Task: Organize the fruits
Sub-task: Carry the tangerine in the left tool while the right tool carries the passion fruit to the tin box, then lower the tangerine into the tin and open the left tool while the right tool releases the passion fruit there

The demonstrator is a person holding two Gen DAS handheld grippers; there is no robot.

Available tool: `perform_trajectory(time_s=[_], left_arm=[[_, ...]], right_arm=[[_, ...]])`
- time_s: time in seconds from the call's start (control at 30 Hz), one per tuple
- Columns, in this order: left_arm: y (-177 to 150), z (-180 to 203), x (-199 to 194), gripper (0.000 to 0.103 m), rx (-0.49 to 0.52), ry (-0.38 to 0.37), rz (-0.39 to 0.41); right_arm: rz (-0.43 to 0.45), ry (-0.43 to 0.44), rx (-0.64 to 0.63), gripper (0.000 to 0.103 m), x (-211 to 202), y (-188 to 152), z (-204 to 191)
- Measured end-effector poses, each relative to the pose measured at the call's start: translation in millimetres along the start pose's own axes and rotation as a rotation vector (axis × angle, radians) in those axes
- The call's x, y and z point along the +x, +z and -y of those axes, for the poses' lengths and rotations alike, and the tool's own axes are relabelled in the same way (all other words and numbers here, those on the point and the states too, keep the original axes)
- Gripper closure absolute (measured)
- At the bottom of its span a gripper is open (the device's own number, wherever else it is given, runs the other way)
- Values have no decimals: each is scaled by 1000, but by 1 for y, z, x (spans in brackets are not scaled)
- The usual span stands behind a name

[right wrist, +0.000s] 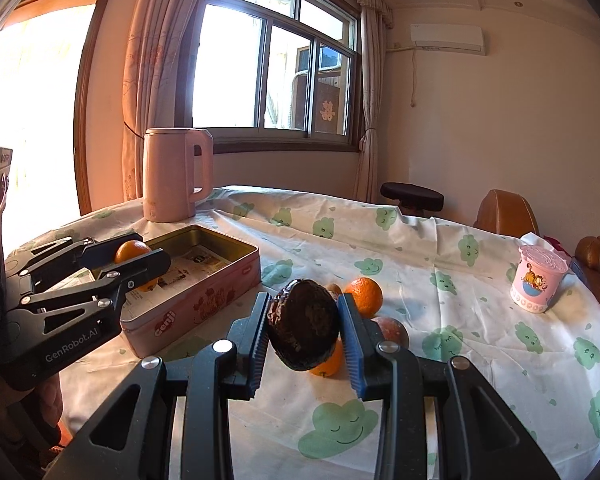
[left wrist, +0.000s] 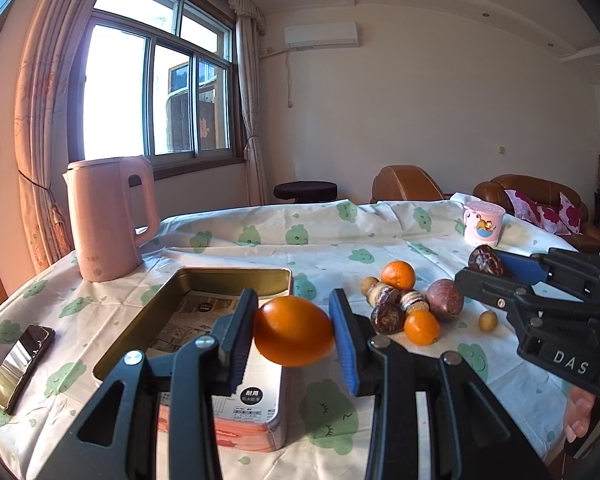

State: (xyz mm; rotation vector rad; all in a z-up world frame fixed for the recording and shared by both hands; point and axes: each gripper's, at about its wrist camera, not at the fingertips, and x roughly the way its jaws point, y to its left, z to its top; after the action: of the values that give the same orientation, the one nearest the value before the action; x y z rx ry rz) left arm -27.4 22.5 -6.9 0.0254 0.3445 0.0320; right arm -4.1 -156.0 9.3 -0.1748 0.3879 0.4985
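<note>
carry step: your left tool (left wrist: 294, 332) grips an orange (left wrist: 293, 331), right tool (right wrist: 303, 330) a dark fruit (right wrist: 303, 326); next, lower both into the tin (left wrist: 236, 276).

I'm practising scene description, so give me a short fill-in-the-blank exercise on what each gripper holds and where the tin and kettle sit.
1. The left gripper is shut on an ____ fruit.
2. The right gripper holds a dark ____ fruit.
3. The open tin holds no ____ yet.
4. The pink kettle stands in front of the ____.

Missing words: orange; brown; fruit; window
</note>
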Motion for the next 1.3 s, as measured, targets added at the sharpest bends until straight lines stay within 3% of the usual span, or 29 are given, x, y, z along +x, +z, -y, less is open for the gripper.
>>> perform_trajectory(time_s=[0.57,1.3], left_arm=[[5,-37,5,64,-34,54,-16],[8,-72,36,64,-27,102,-96]], right_arm=[[14,74,-79,68,26,42,-36],[-21,123,-124,68,74,67,-62]])
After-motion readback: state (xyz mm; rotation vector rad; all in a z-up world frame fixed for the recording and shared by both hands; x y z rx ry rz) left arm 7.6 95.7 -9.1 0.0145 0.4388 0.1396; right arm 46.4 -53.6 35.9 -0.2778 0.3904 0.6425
